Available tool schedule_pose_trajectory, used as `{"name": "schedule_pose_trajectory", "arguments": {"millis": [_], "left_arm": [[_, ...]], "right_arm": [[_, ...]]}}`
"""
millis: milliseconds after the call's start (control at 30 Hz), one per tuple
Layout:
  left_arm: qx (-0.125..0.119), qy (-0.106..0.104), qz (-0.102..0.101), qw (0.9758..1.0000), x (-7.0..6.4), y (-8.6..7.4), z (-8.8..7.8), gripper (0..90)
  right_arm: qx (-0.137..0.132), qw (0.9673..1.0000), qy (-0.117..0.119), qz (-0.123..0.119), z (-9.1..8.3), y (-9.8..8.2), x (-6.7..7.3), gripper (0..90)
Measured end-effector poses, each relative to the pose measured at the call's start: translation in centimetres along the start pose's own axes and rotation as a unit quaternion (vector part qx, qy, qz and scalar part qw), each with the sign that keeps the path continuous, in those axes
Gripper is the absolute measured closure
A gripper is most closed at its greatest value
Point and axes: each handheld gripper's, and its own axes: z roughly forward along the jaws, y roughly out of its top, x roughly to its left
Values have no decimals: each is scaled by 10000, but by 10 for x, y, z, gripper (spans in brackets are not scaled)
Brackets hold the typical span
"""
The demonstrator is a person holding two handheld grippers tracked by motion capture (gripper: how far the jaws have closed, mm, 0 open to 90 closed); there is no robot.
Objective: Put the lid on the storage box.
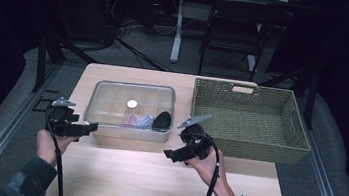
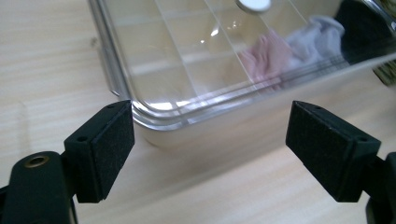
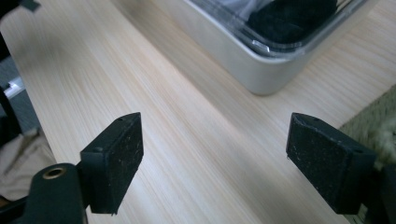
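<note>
Now the clear plastic lidded box (image 1: pixel 129 110), rectangular with rounded corners, lies between both grippers: left gripper (image 1: pixel 89 128) and right gripper (image 1: pixel 169 154) both spread, pinching nothing.

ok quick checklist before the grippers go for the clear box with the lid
1. Left gripper open with nothing between its pads: ok.
2. Right gripper open with nothing between its pads: ok.
3. Lid seated flat on the clear box: ok, it looks closed.
4. Left gripper lined up with the box's near corner: ok, the corner sits just ahead of the jaws.
5. Right gripper lined up with the box: not ok, its corner lies off ahead, wood between.
6. Basket free to take things: ok.
</note>
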Motion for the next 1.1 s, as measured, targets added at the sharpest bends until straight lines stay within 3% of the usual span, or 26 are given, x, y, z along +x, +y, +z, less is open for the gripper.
{"name": "schedule_pose_trajectory", "arguments": {"millis": [233,600,700,800,900,1100], "left_arm": [[192,-12,138,9997,-16,-21,4,121],[653,-55,314,9974,-27,-50,12,34],[900,-150,360,9952,-27,-53,19,2],[1041,-242,463,9932,-29,-55,24,0],[1158,-270,614,9910,-31,-57,28,0],[1242,-367,630,9896,-29,-57,34,0]], "right_arm": [[141,9995,-222,-153,-3,-35,-10,122],[257,9987,-428,64,-14,-84,-25,27],[234,9984,-485,169,-19,-97,-29,11],[96,9979,-595,233,-25,-103,-30,11],[130,9972,-703,228,-27,-107,-31,1],[219,9970,-652,366,-24,-116,-36,0]]}}
